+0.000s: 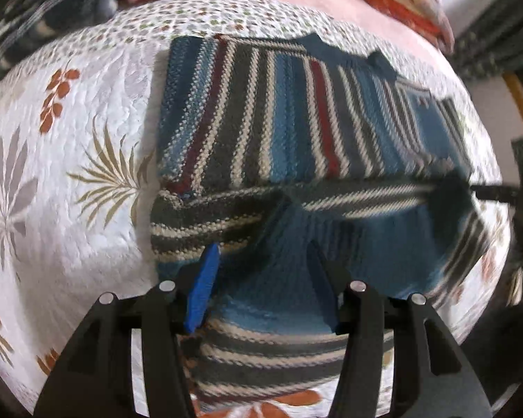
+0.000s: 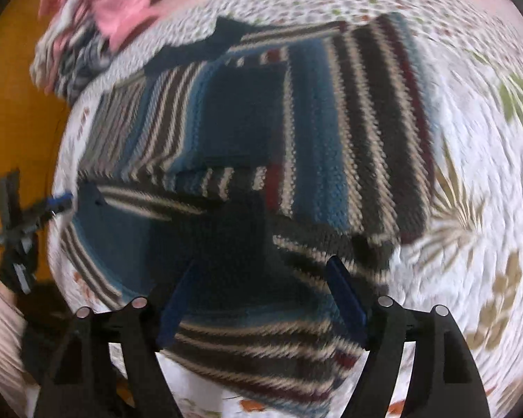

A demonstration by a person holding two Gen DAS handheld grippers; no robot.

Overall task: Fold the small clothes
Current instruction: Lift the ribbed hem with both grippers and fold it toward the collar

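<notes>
Striped sweater (image 1: 261, 122) covers floral bedspread (image 1: 69, 174); pink cloth (image 2: 122, 3) lies beyond.

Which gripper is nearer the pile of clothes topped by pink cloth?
Left, seemingly. In the right wrist view the left gripper sits left of the sweater, toward the pile; the right gripper hangs over the sweater's near edge, farther away.
</notes>
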